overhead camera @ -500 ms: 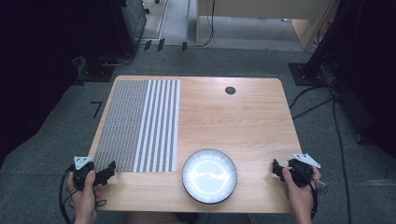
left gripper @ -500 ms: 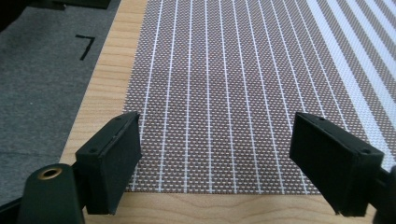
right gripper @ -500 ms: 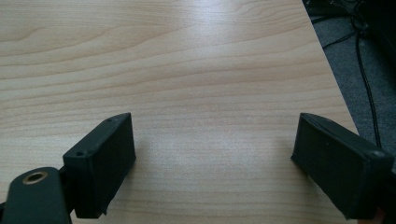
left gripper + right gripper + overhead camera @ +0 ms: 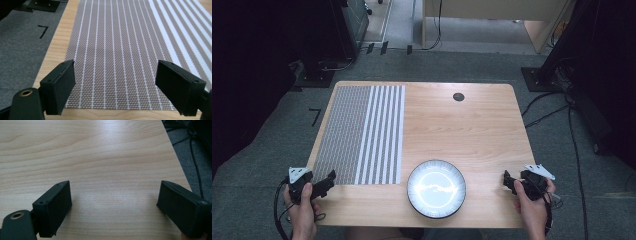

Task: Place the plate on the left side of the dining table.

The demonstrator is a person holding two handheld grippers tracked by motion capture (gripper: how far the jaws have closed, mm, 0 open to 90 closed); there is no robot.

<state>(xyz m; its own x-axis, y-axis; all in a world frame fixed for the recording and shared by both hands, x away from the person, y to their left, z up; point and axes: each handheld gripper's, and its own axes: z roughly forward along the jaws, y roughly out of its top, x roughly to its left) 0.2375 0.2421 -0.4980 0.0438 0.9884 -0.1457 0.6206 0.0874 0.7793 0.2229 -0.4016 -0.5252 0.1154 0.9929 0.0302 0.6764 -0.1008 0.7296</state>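
Change since half a second ago: almost nothing has moved; both grippers and the plate lie where they were, with the hands at the near edge.
Placemat: the brown woven placemat with white stripes (image 4: pixel 364 134) lies flat on the left half of the light wooden table (image 4: pixel 477 130), its long side running from the far edge toward the near edge. It is the thing nearest to the left gripper, so I judge the work begins with it.
Placemat in the left gripper view: its near edge (image 4: pixel 117 107) passes just under the jaws, with a narrow strip of bare wood before it.
Left gripper: the black two-jaw left gripper (image 4: pixel 331 178) is held at the near left corner, pointing at the mat's near left corner. Its jaws stand wide apart and hold nothing; probably it is placed so to pinch the mat's edge.
Plate: the round dark-rimmed plate with a glossy pale middle (image 4: pixel 436 189) sits at the near edge, just beside the mat's near right corner, not on it as far as I can tell.
Right gripper: the black right gripper (image 4: pixel 507 181) waits at the near right corner, well apart from the plate, jaws also spread and empty over bare wood (image 4: pixel 105 170).
Far side: a small dark round hole (image 4: pixel 458 96) is near the far edge.
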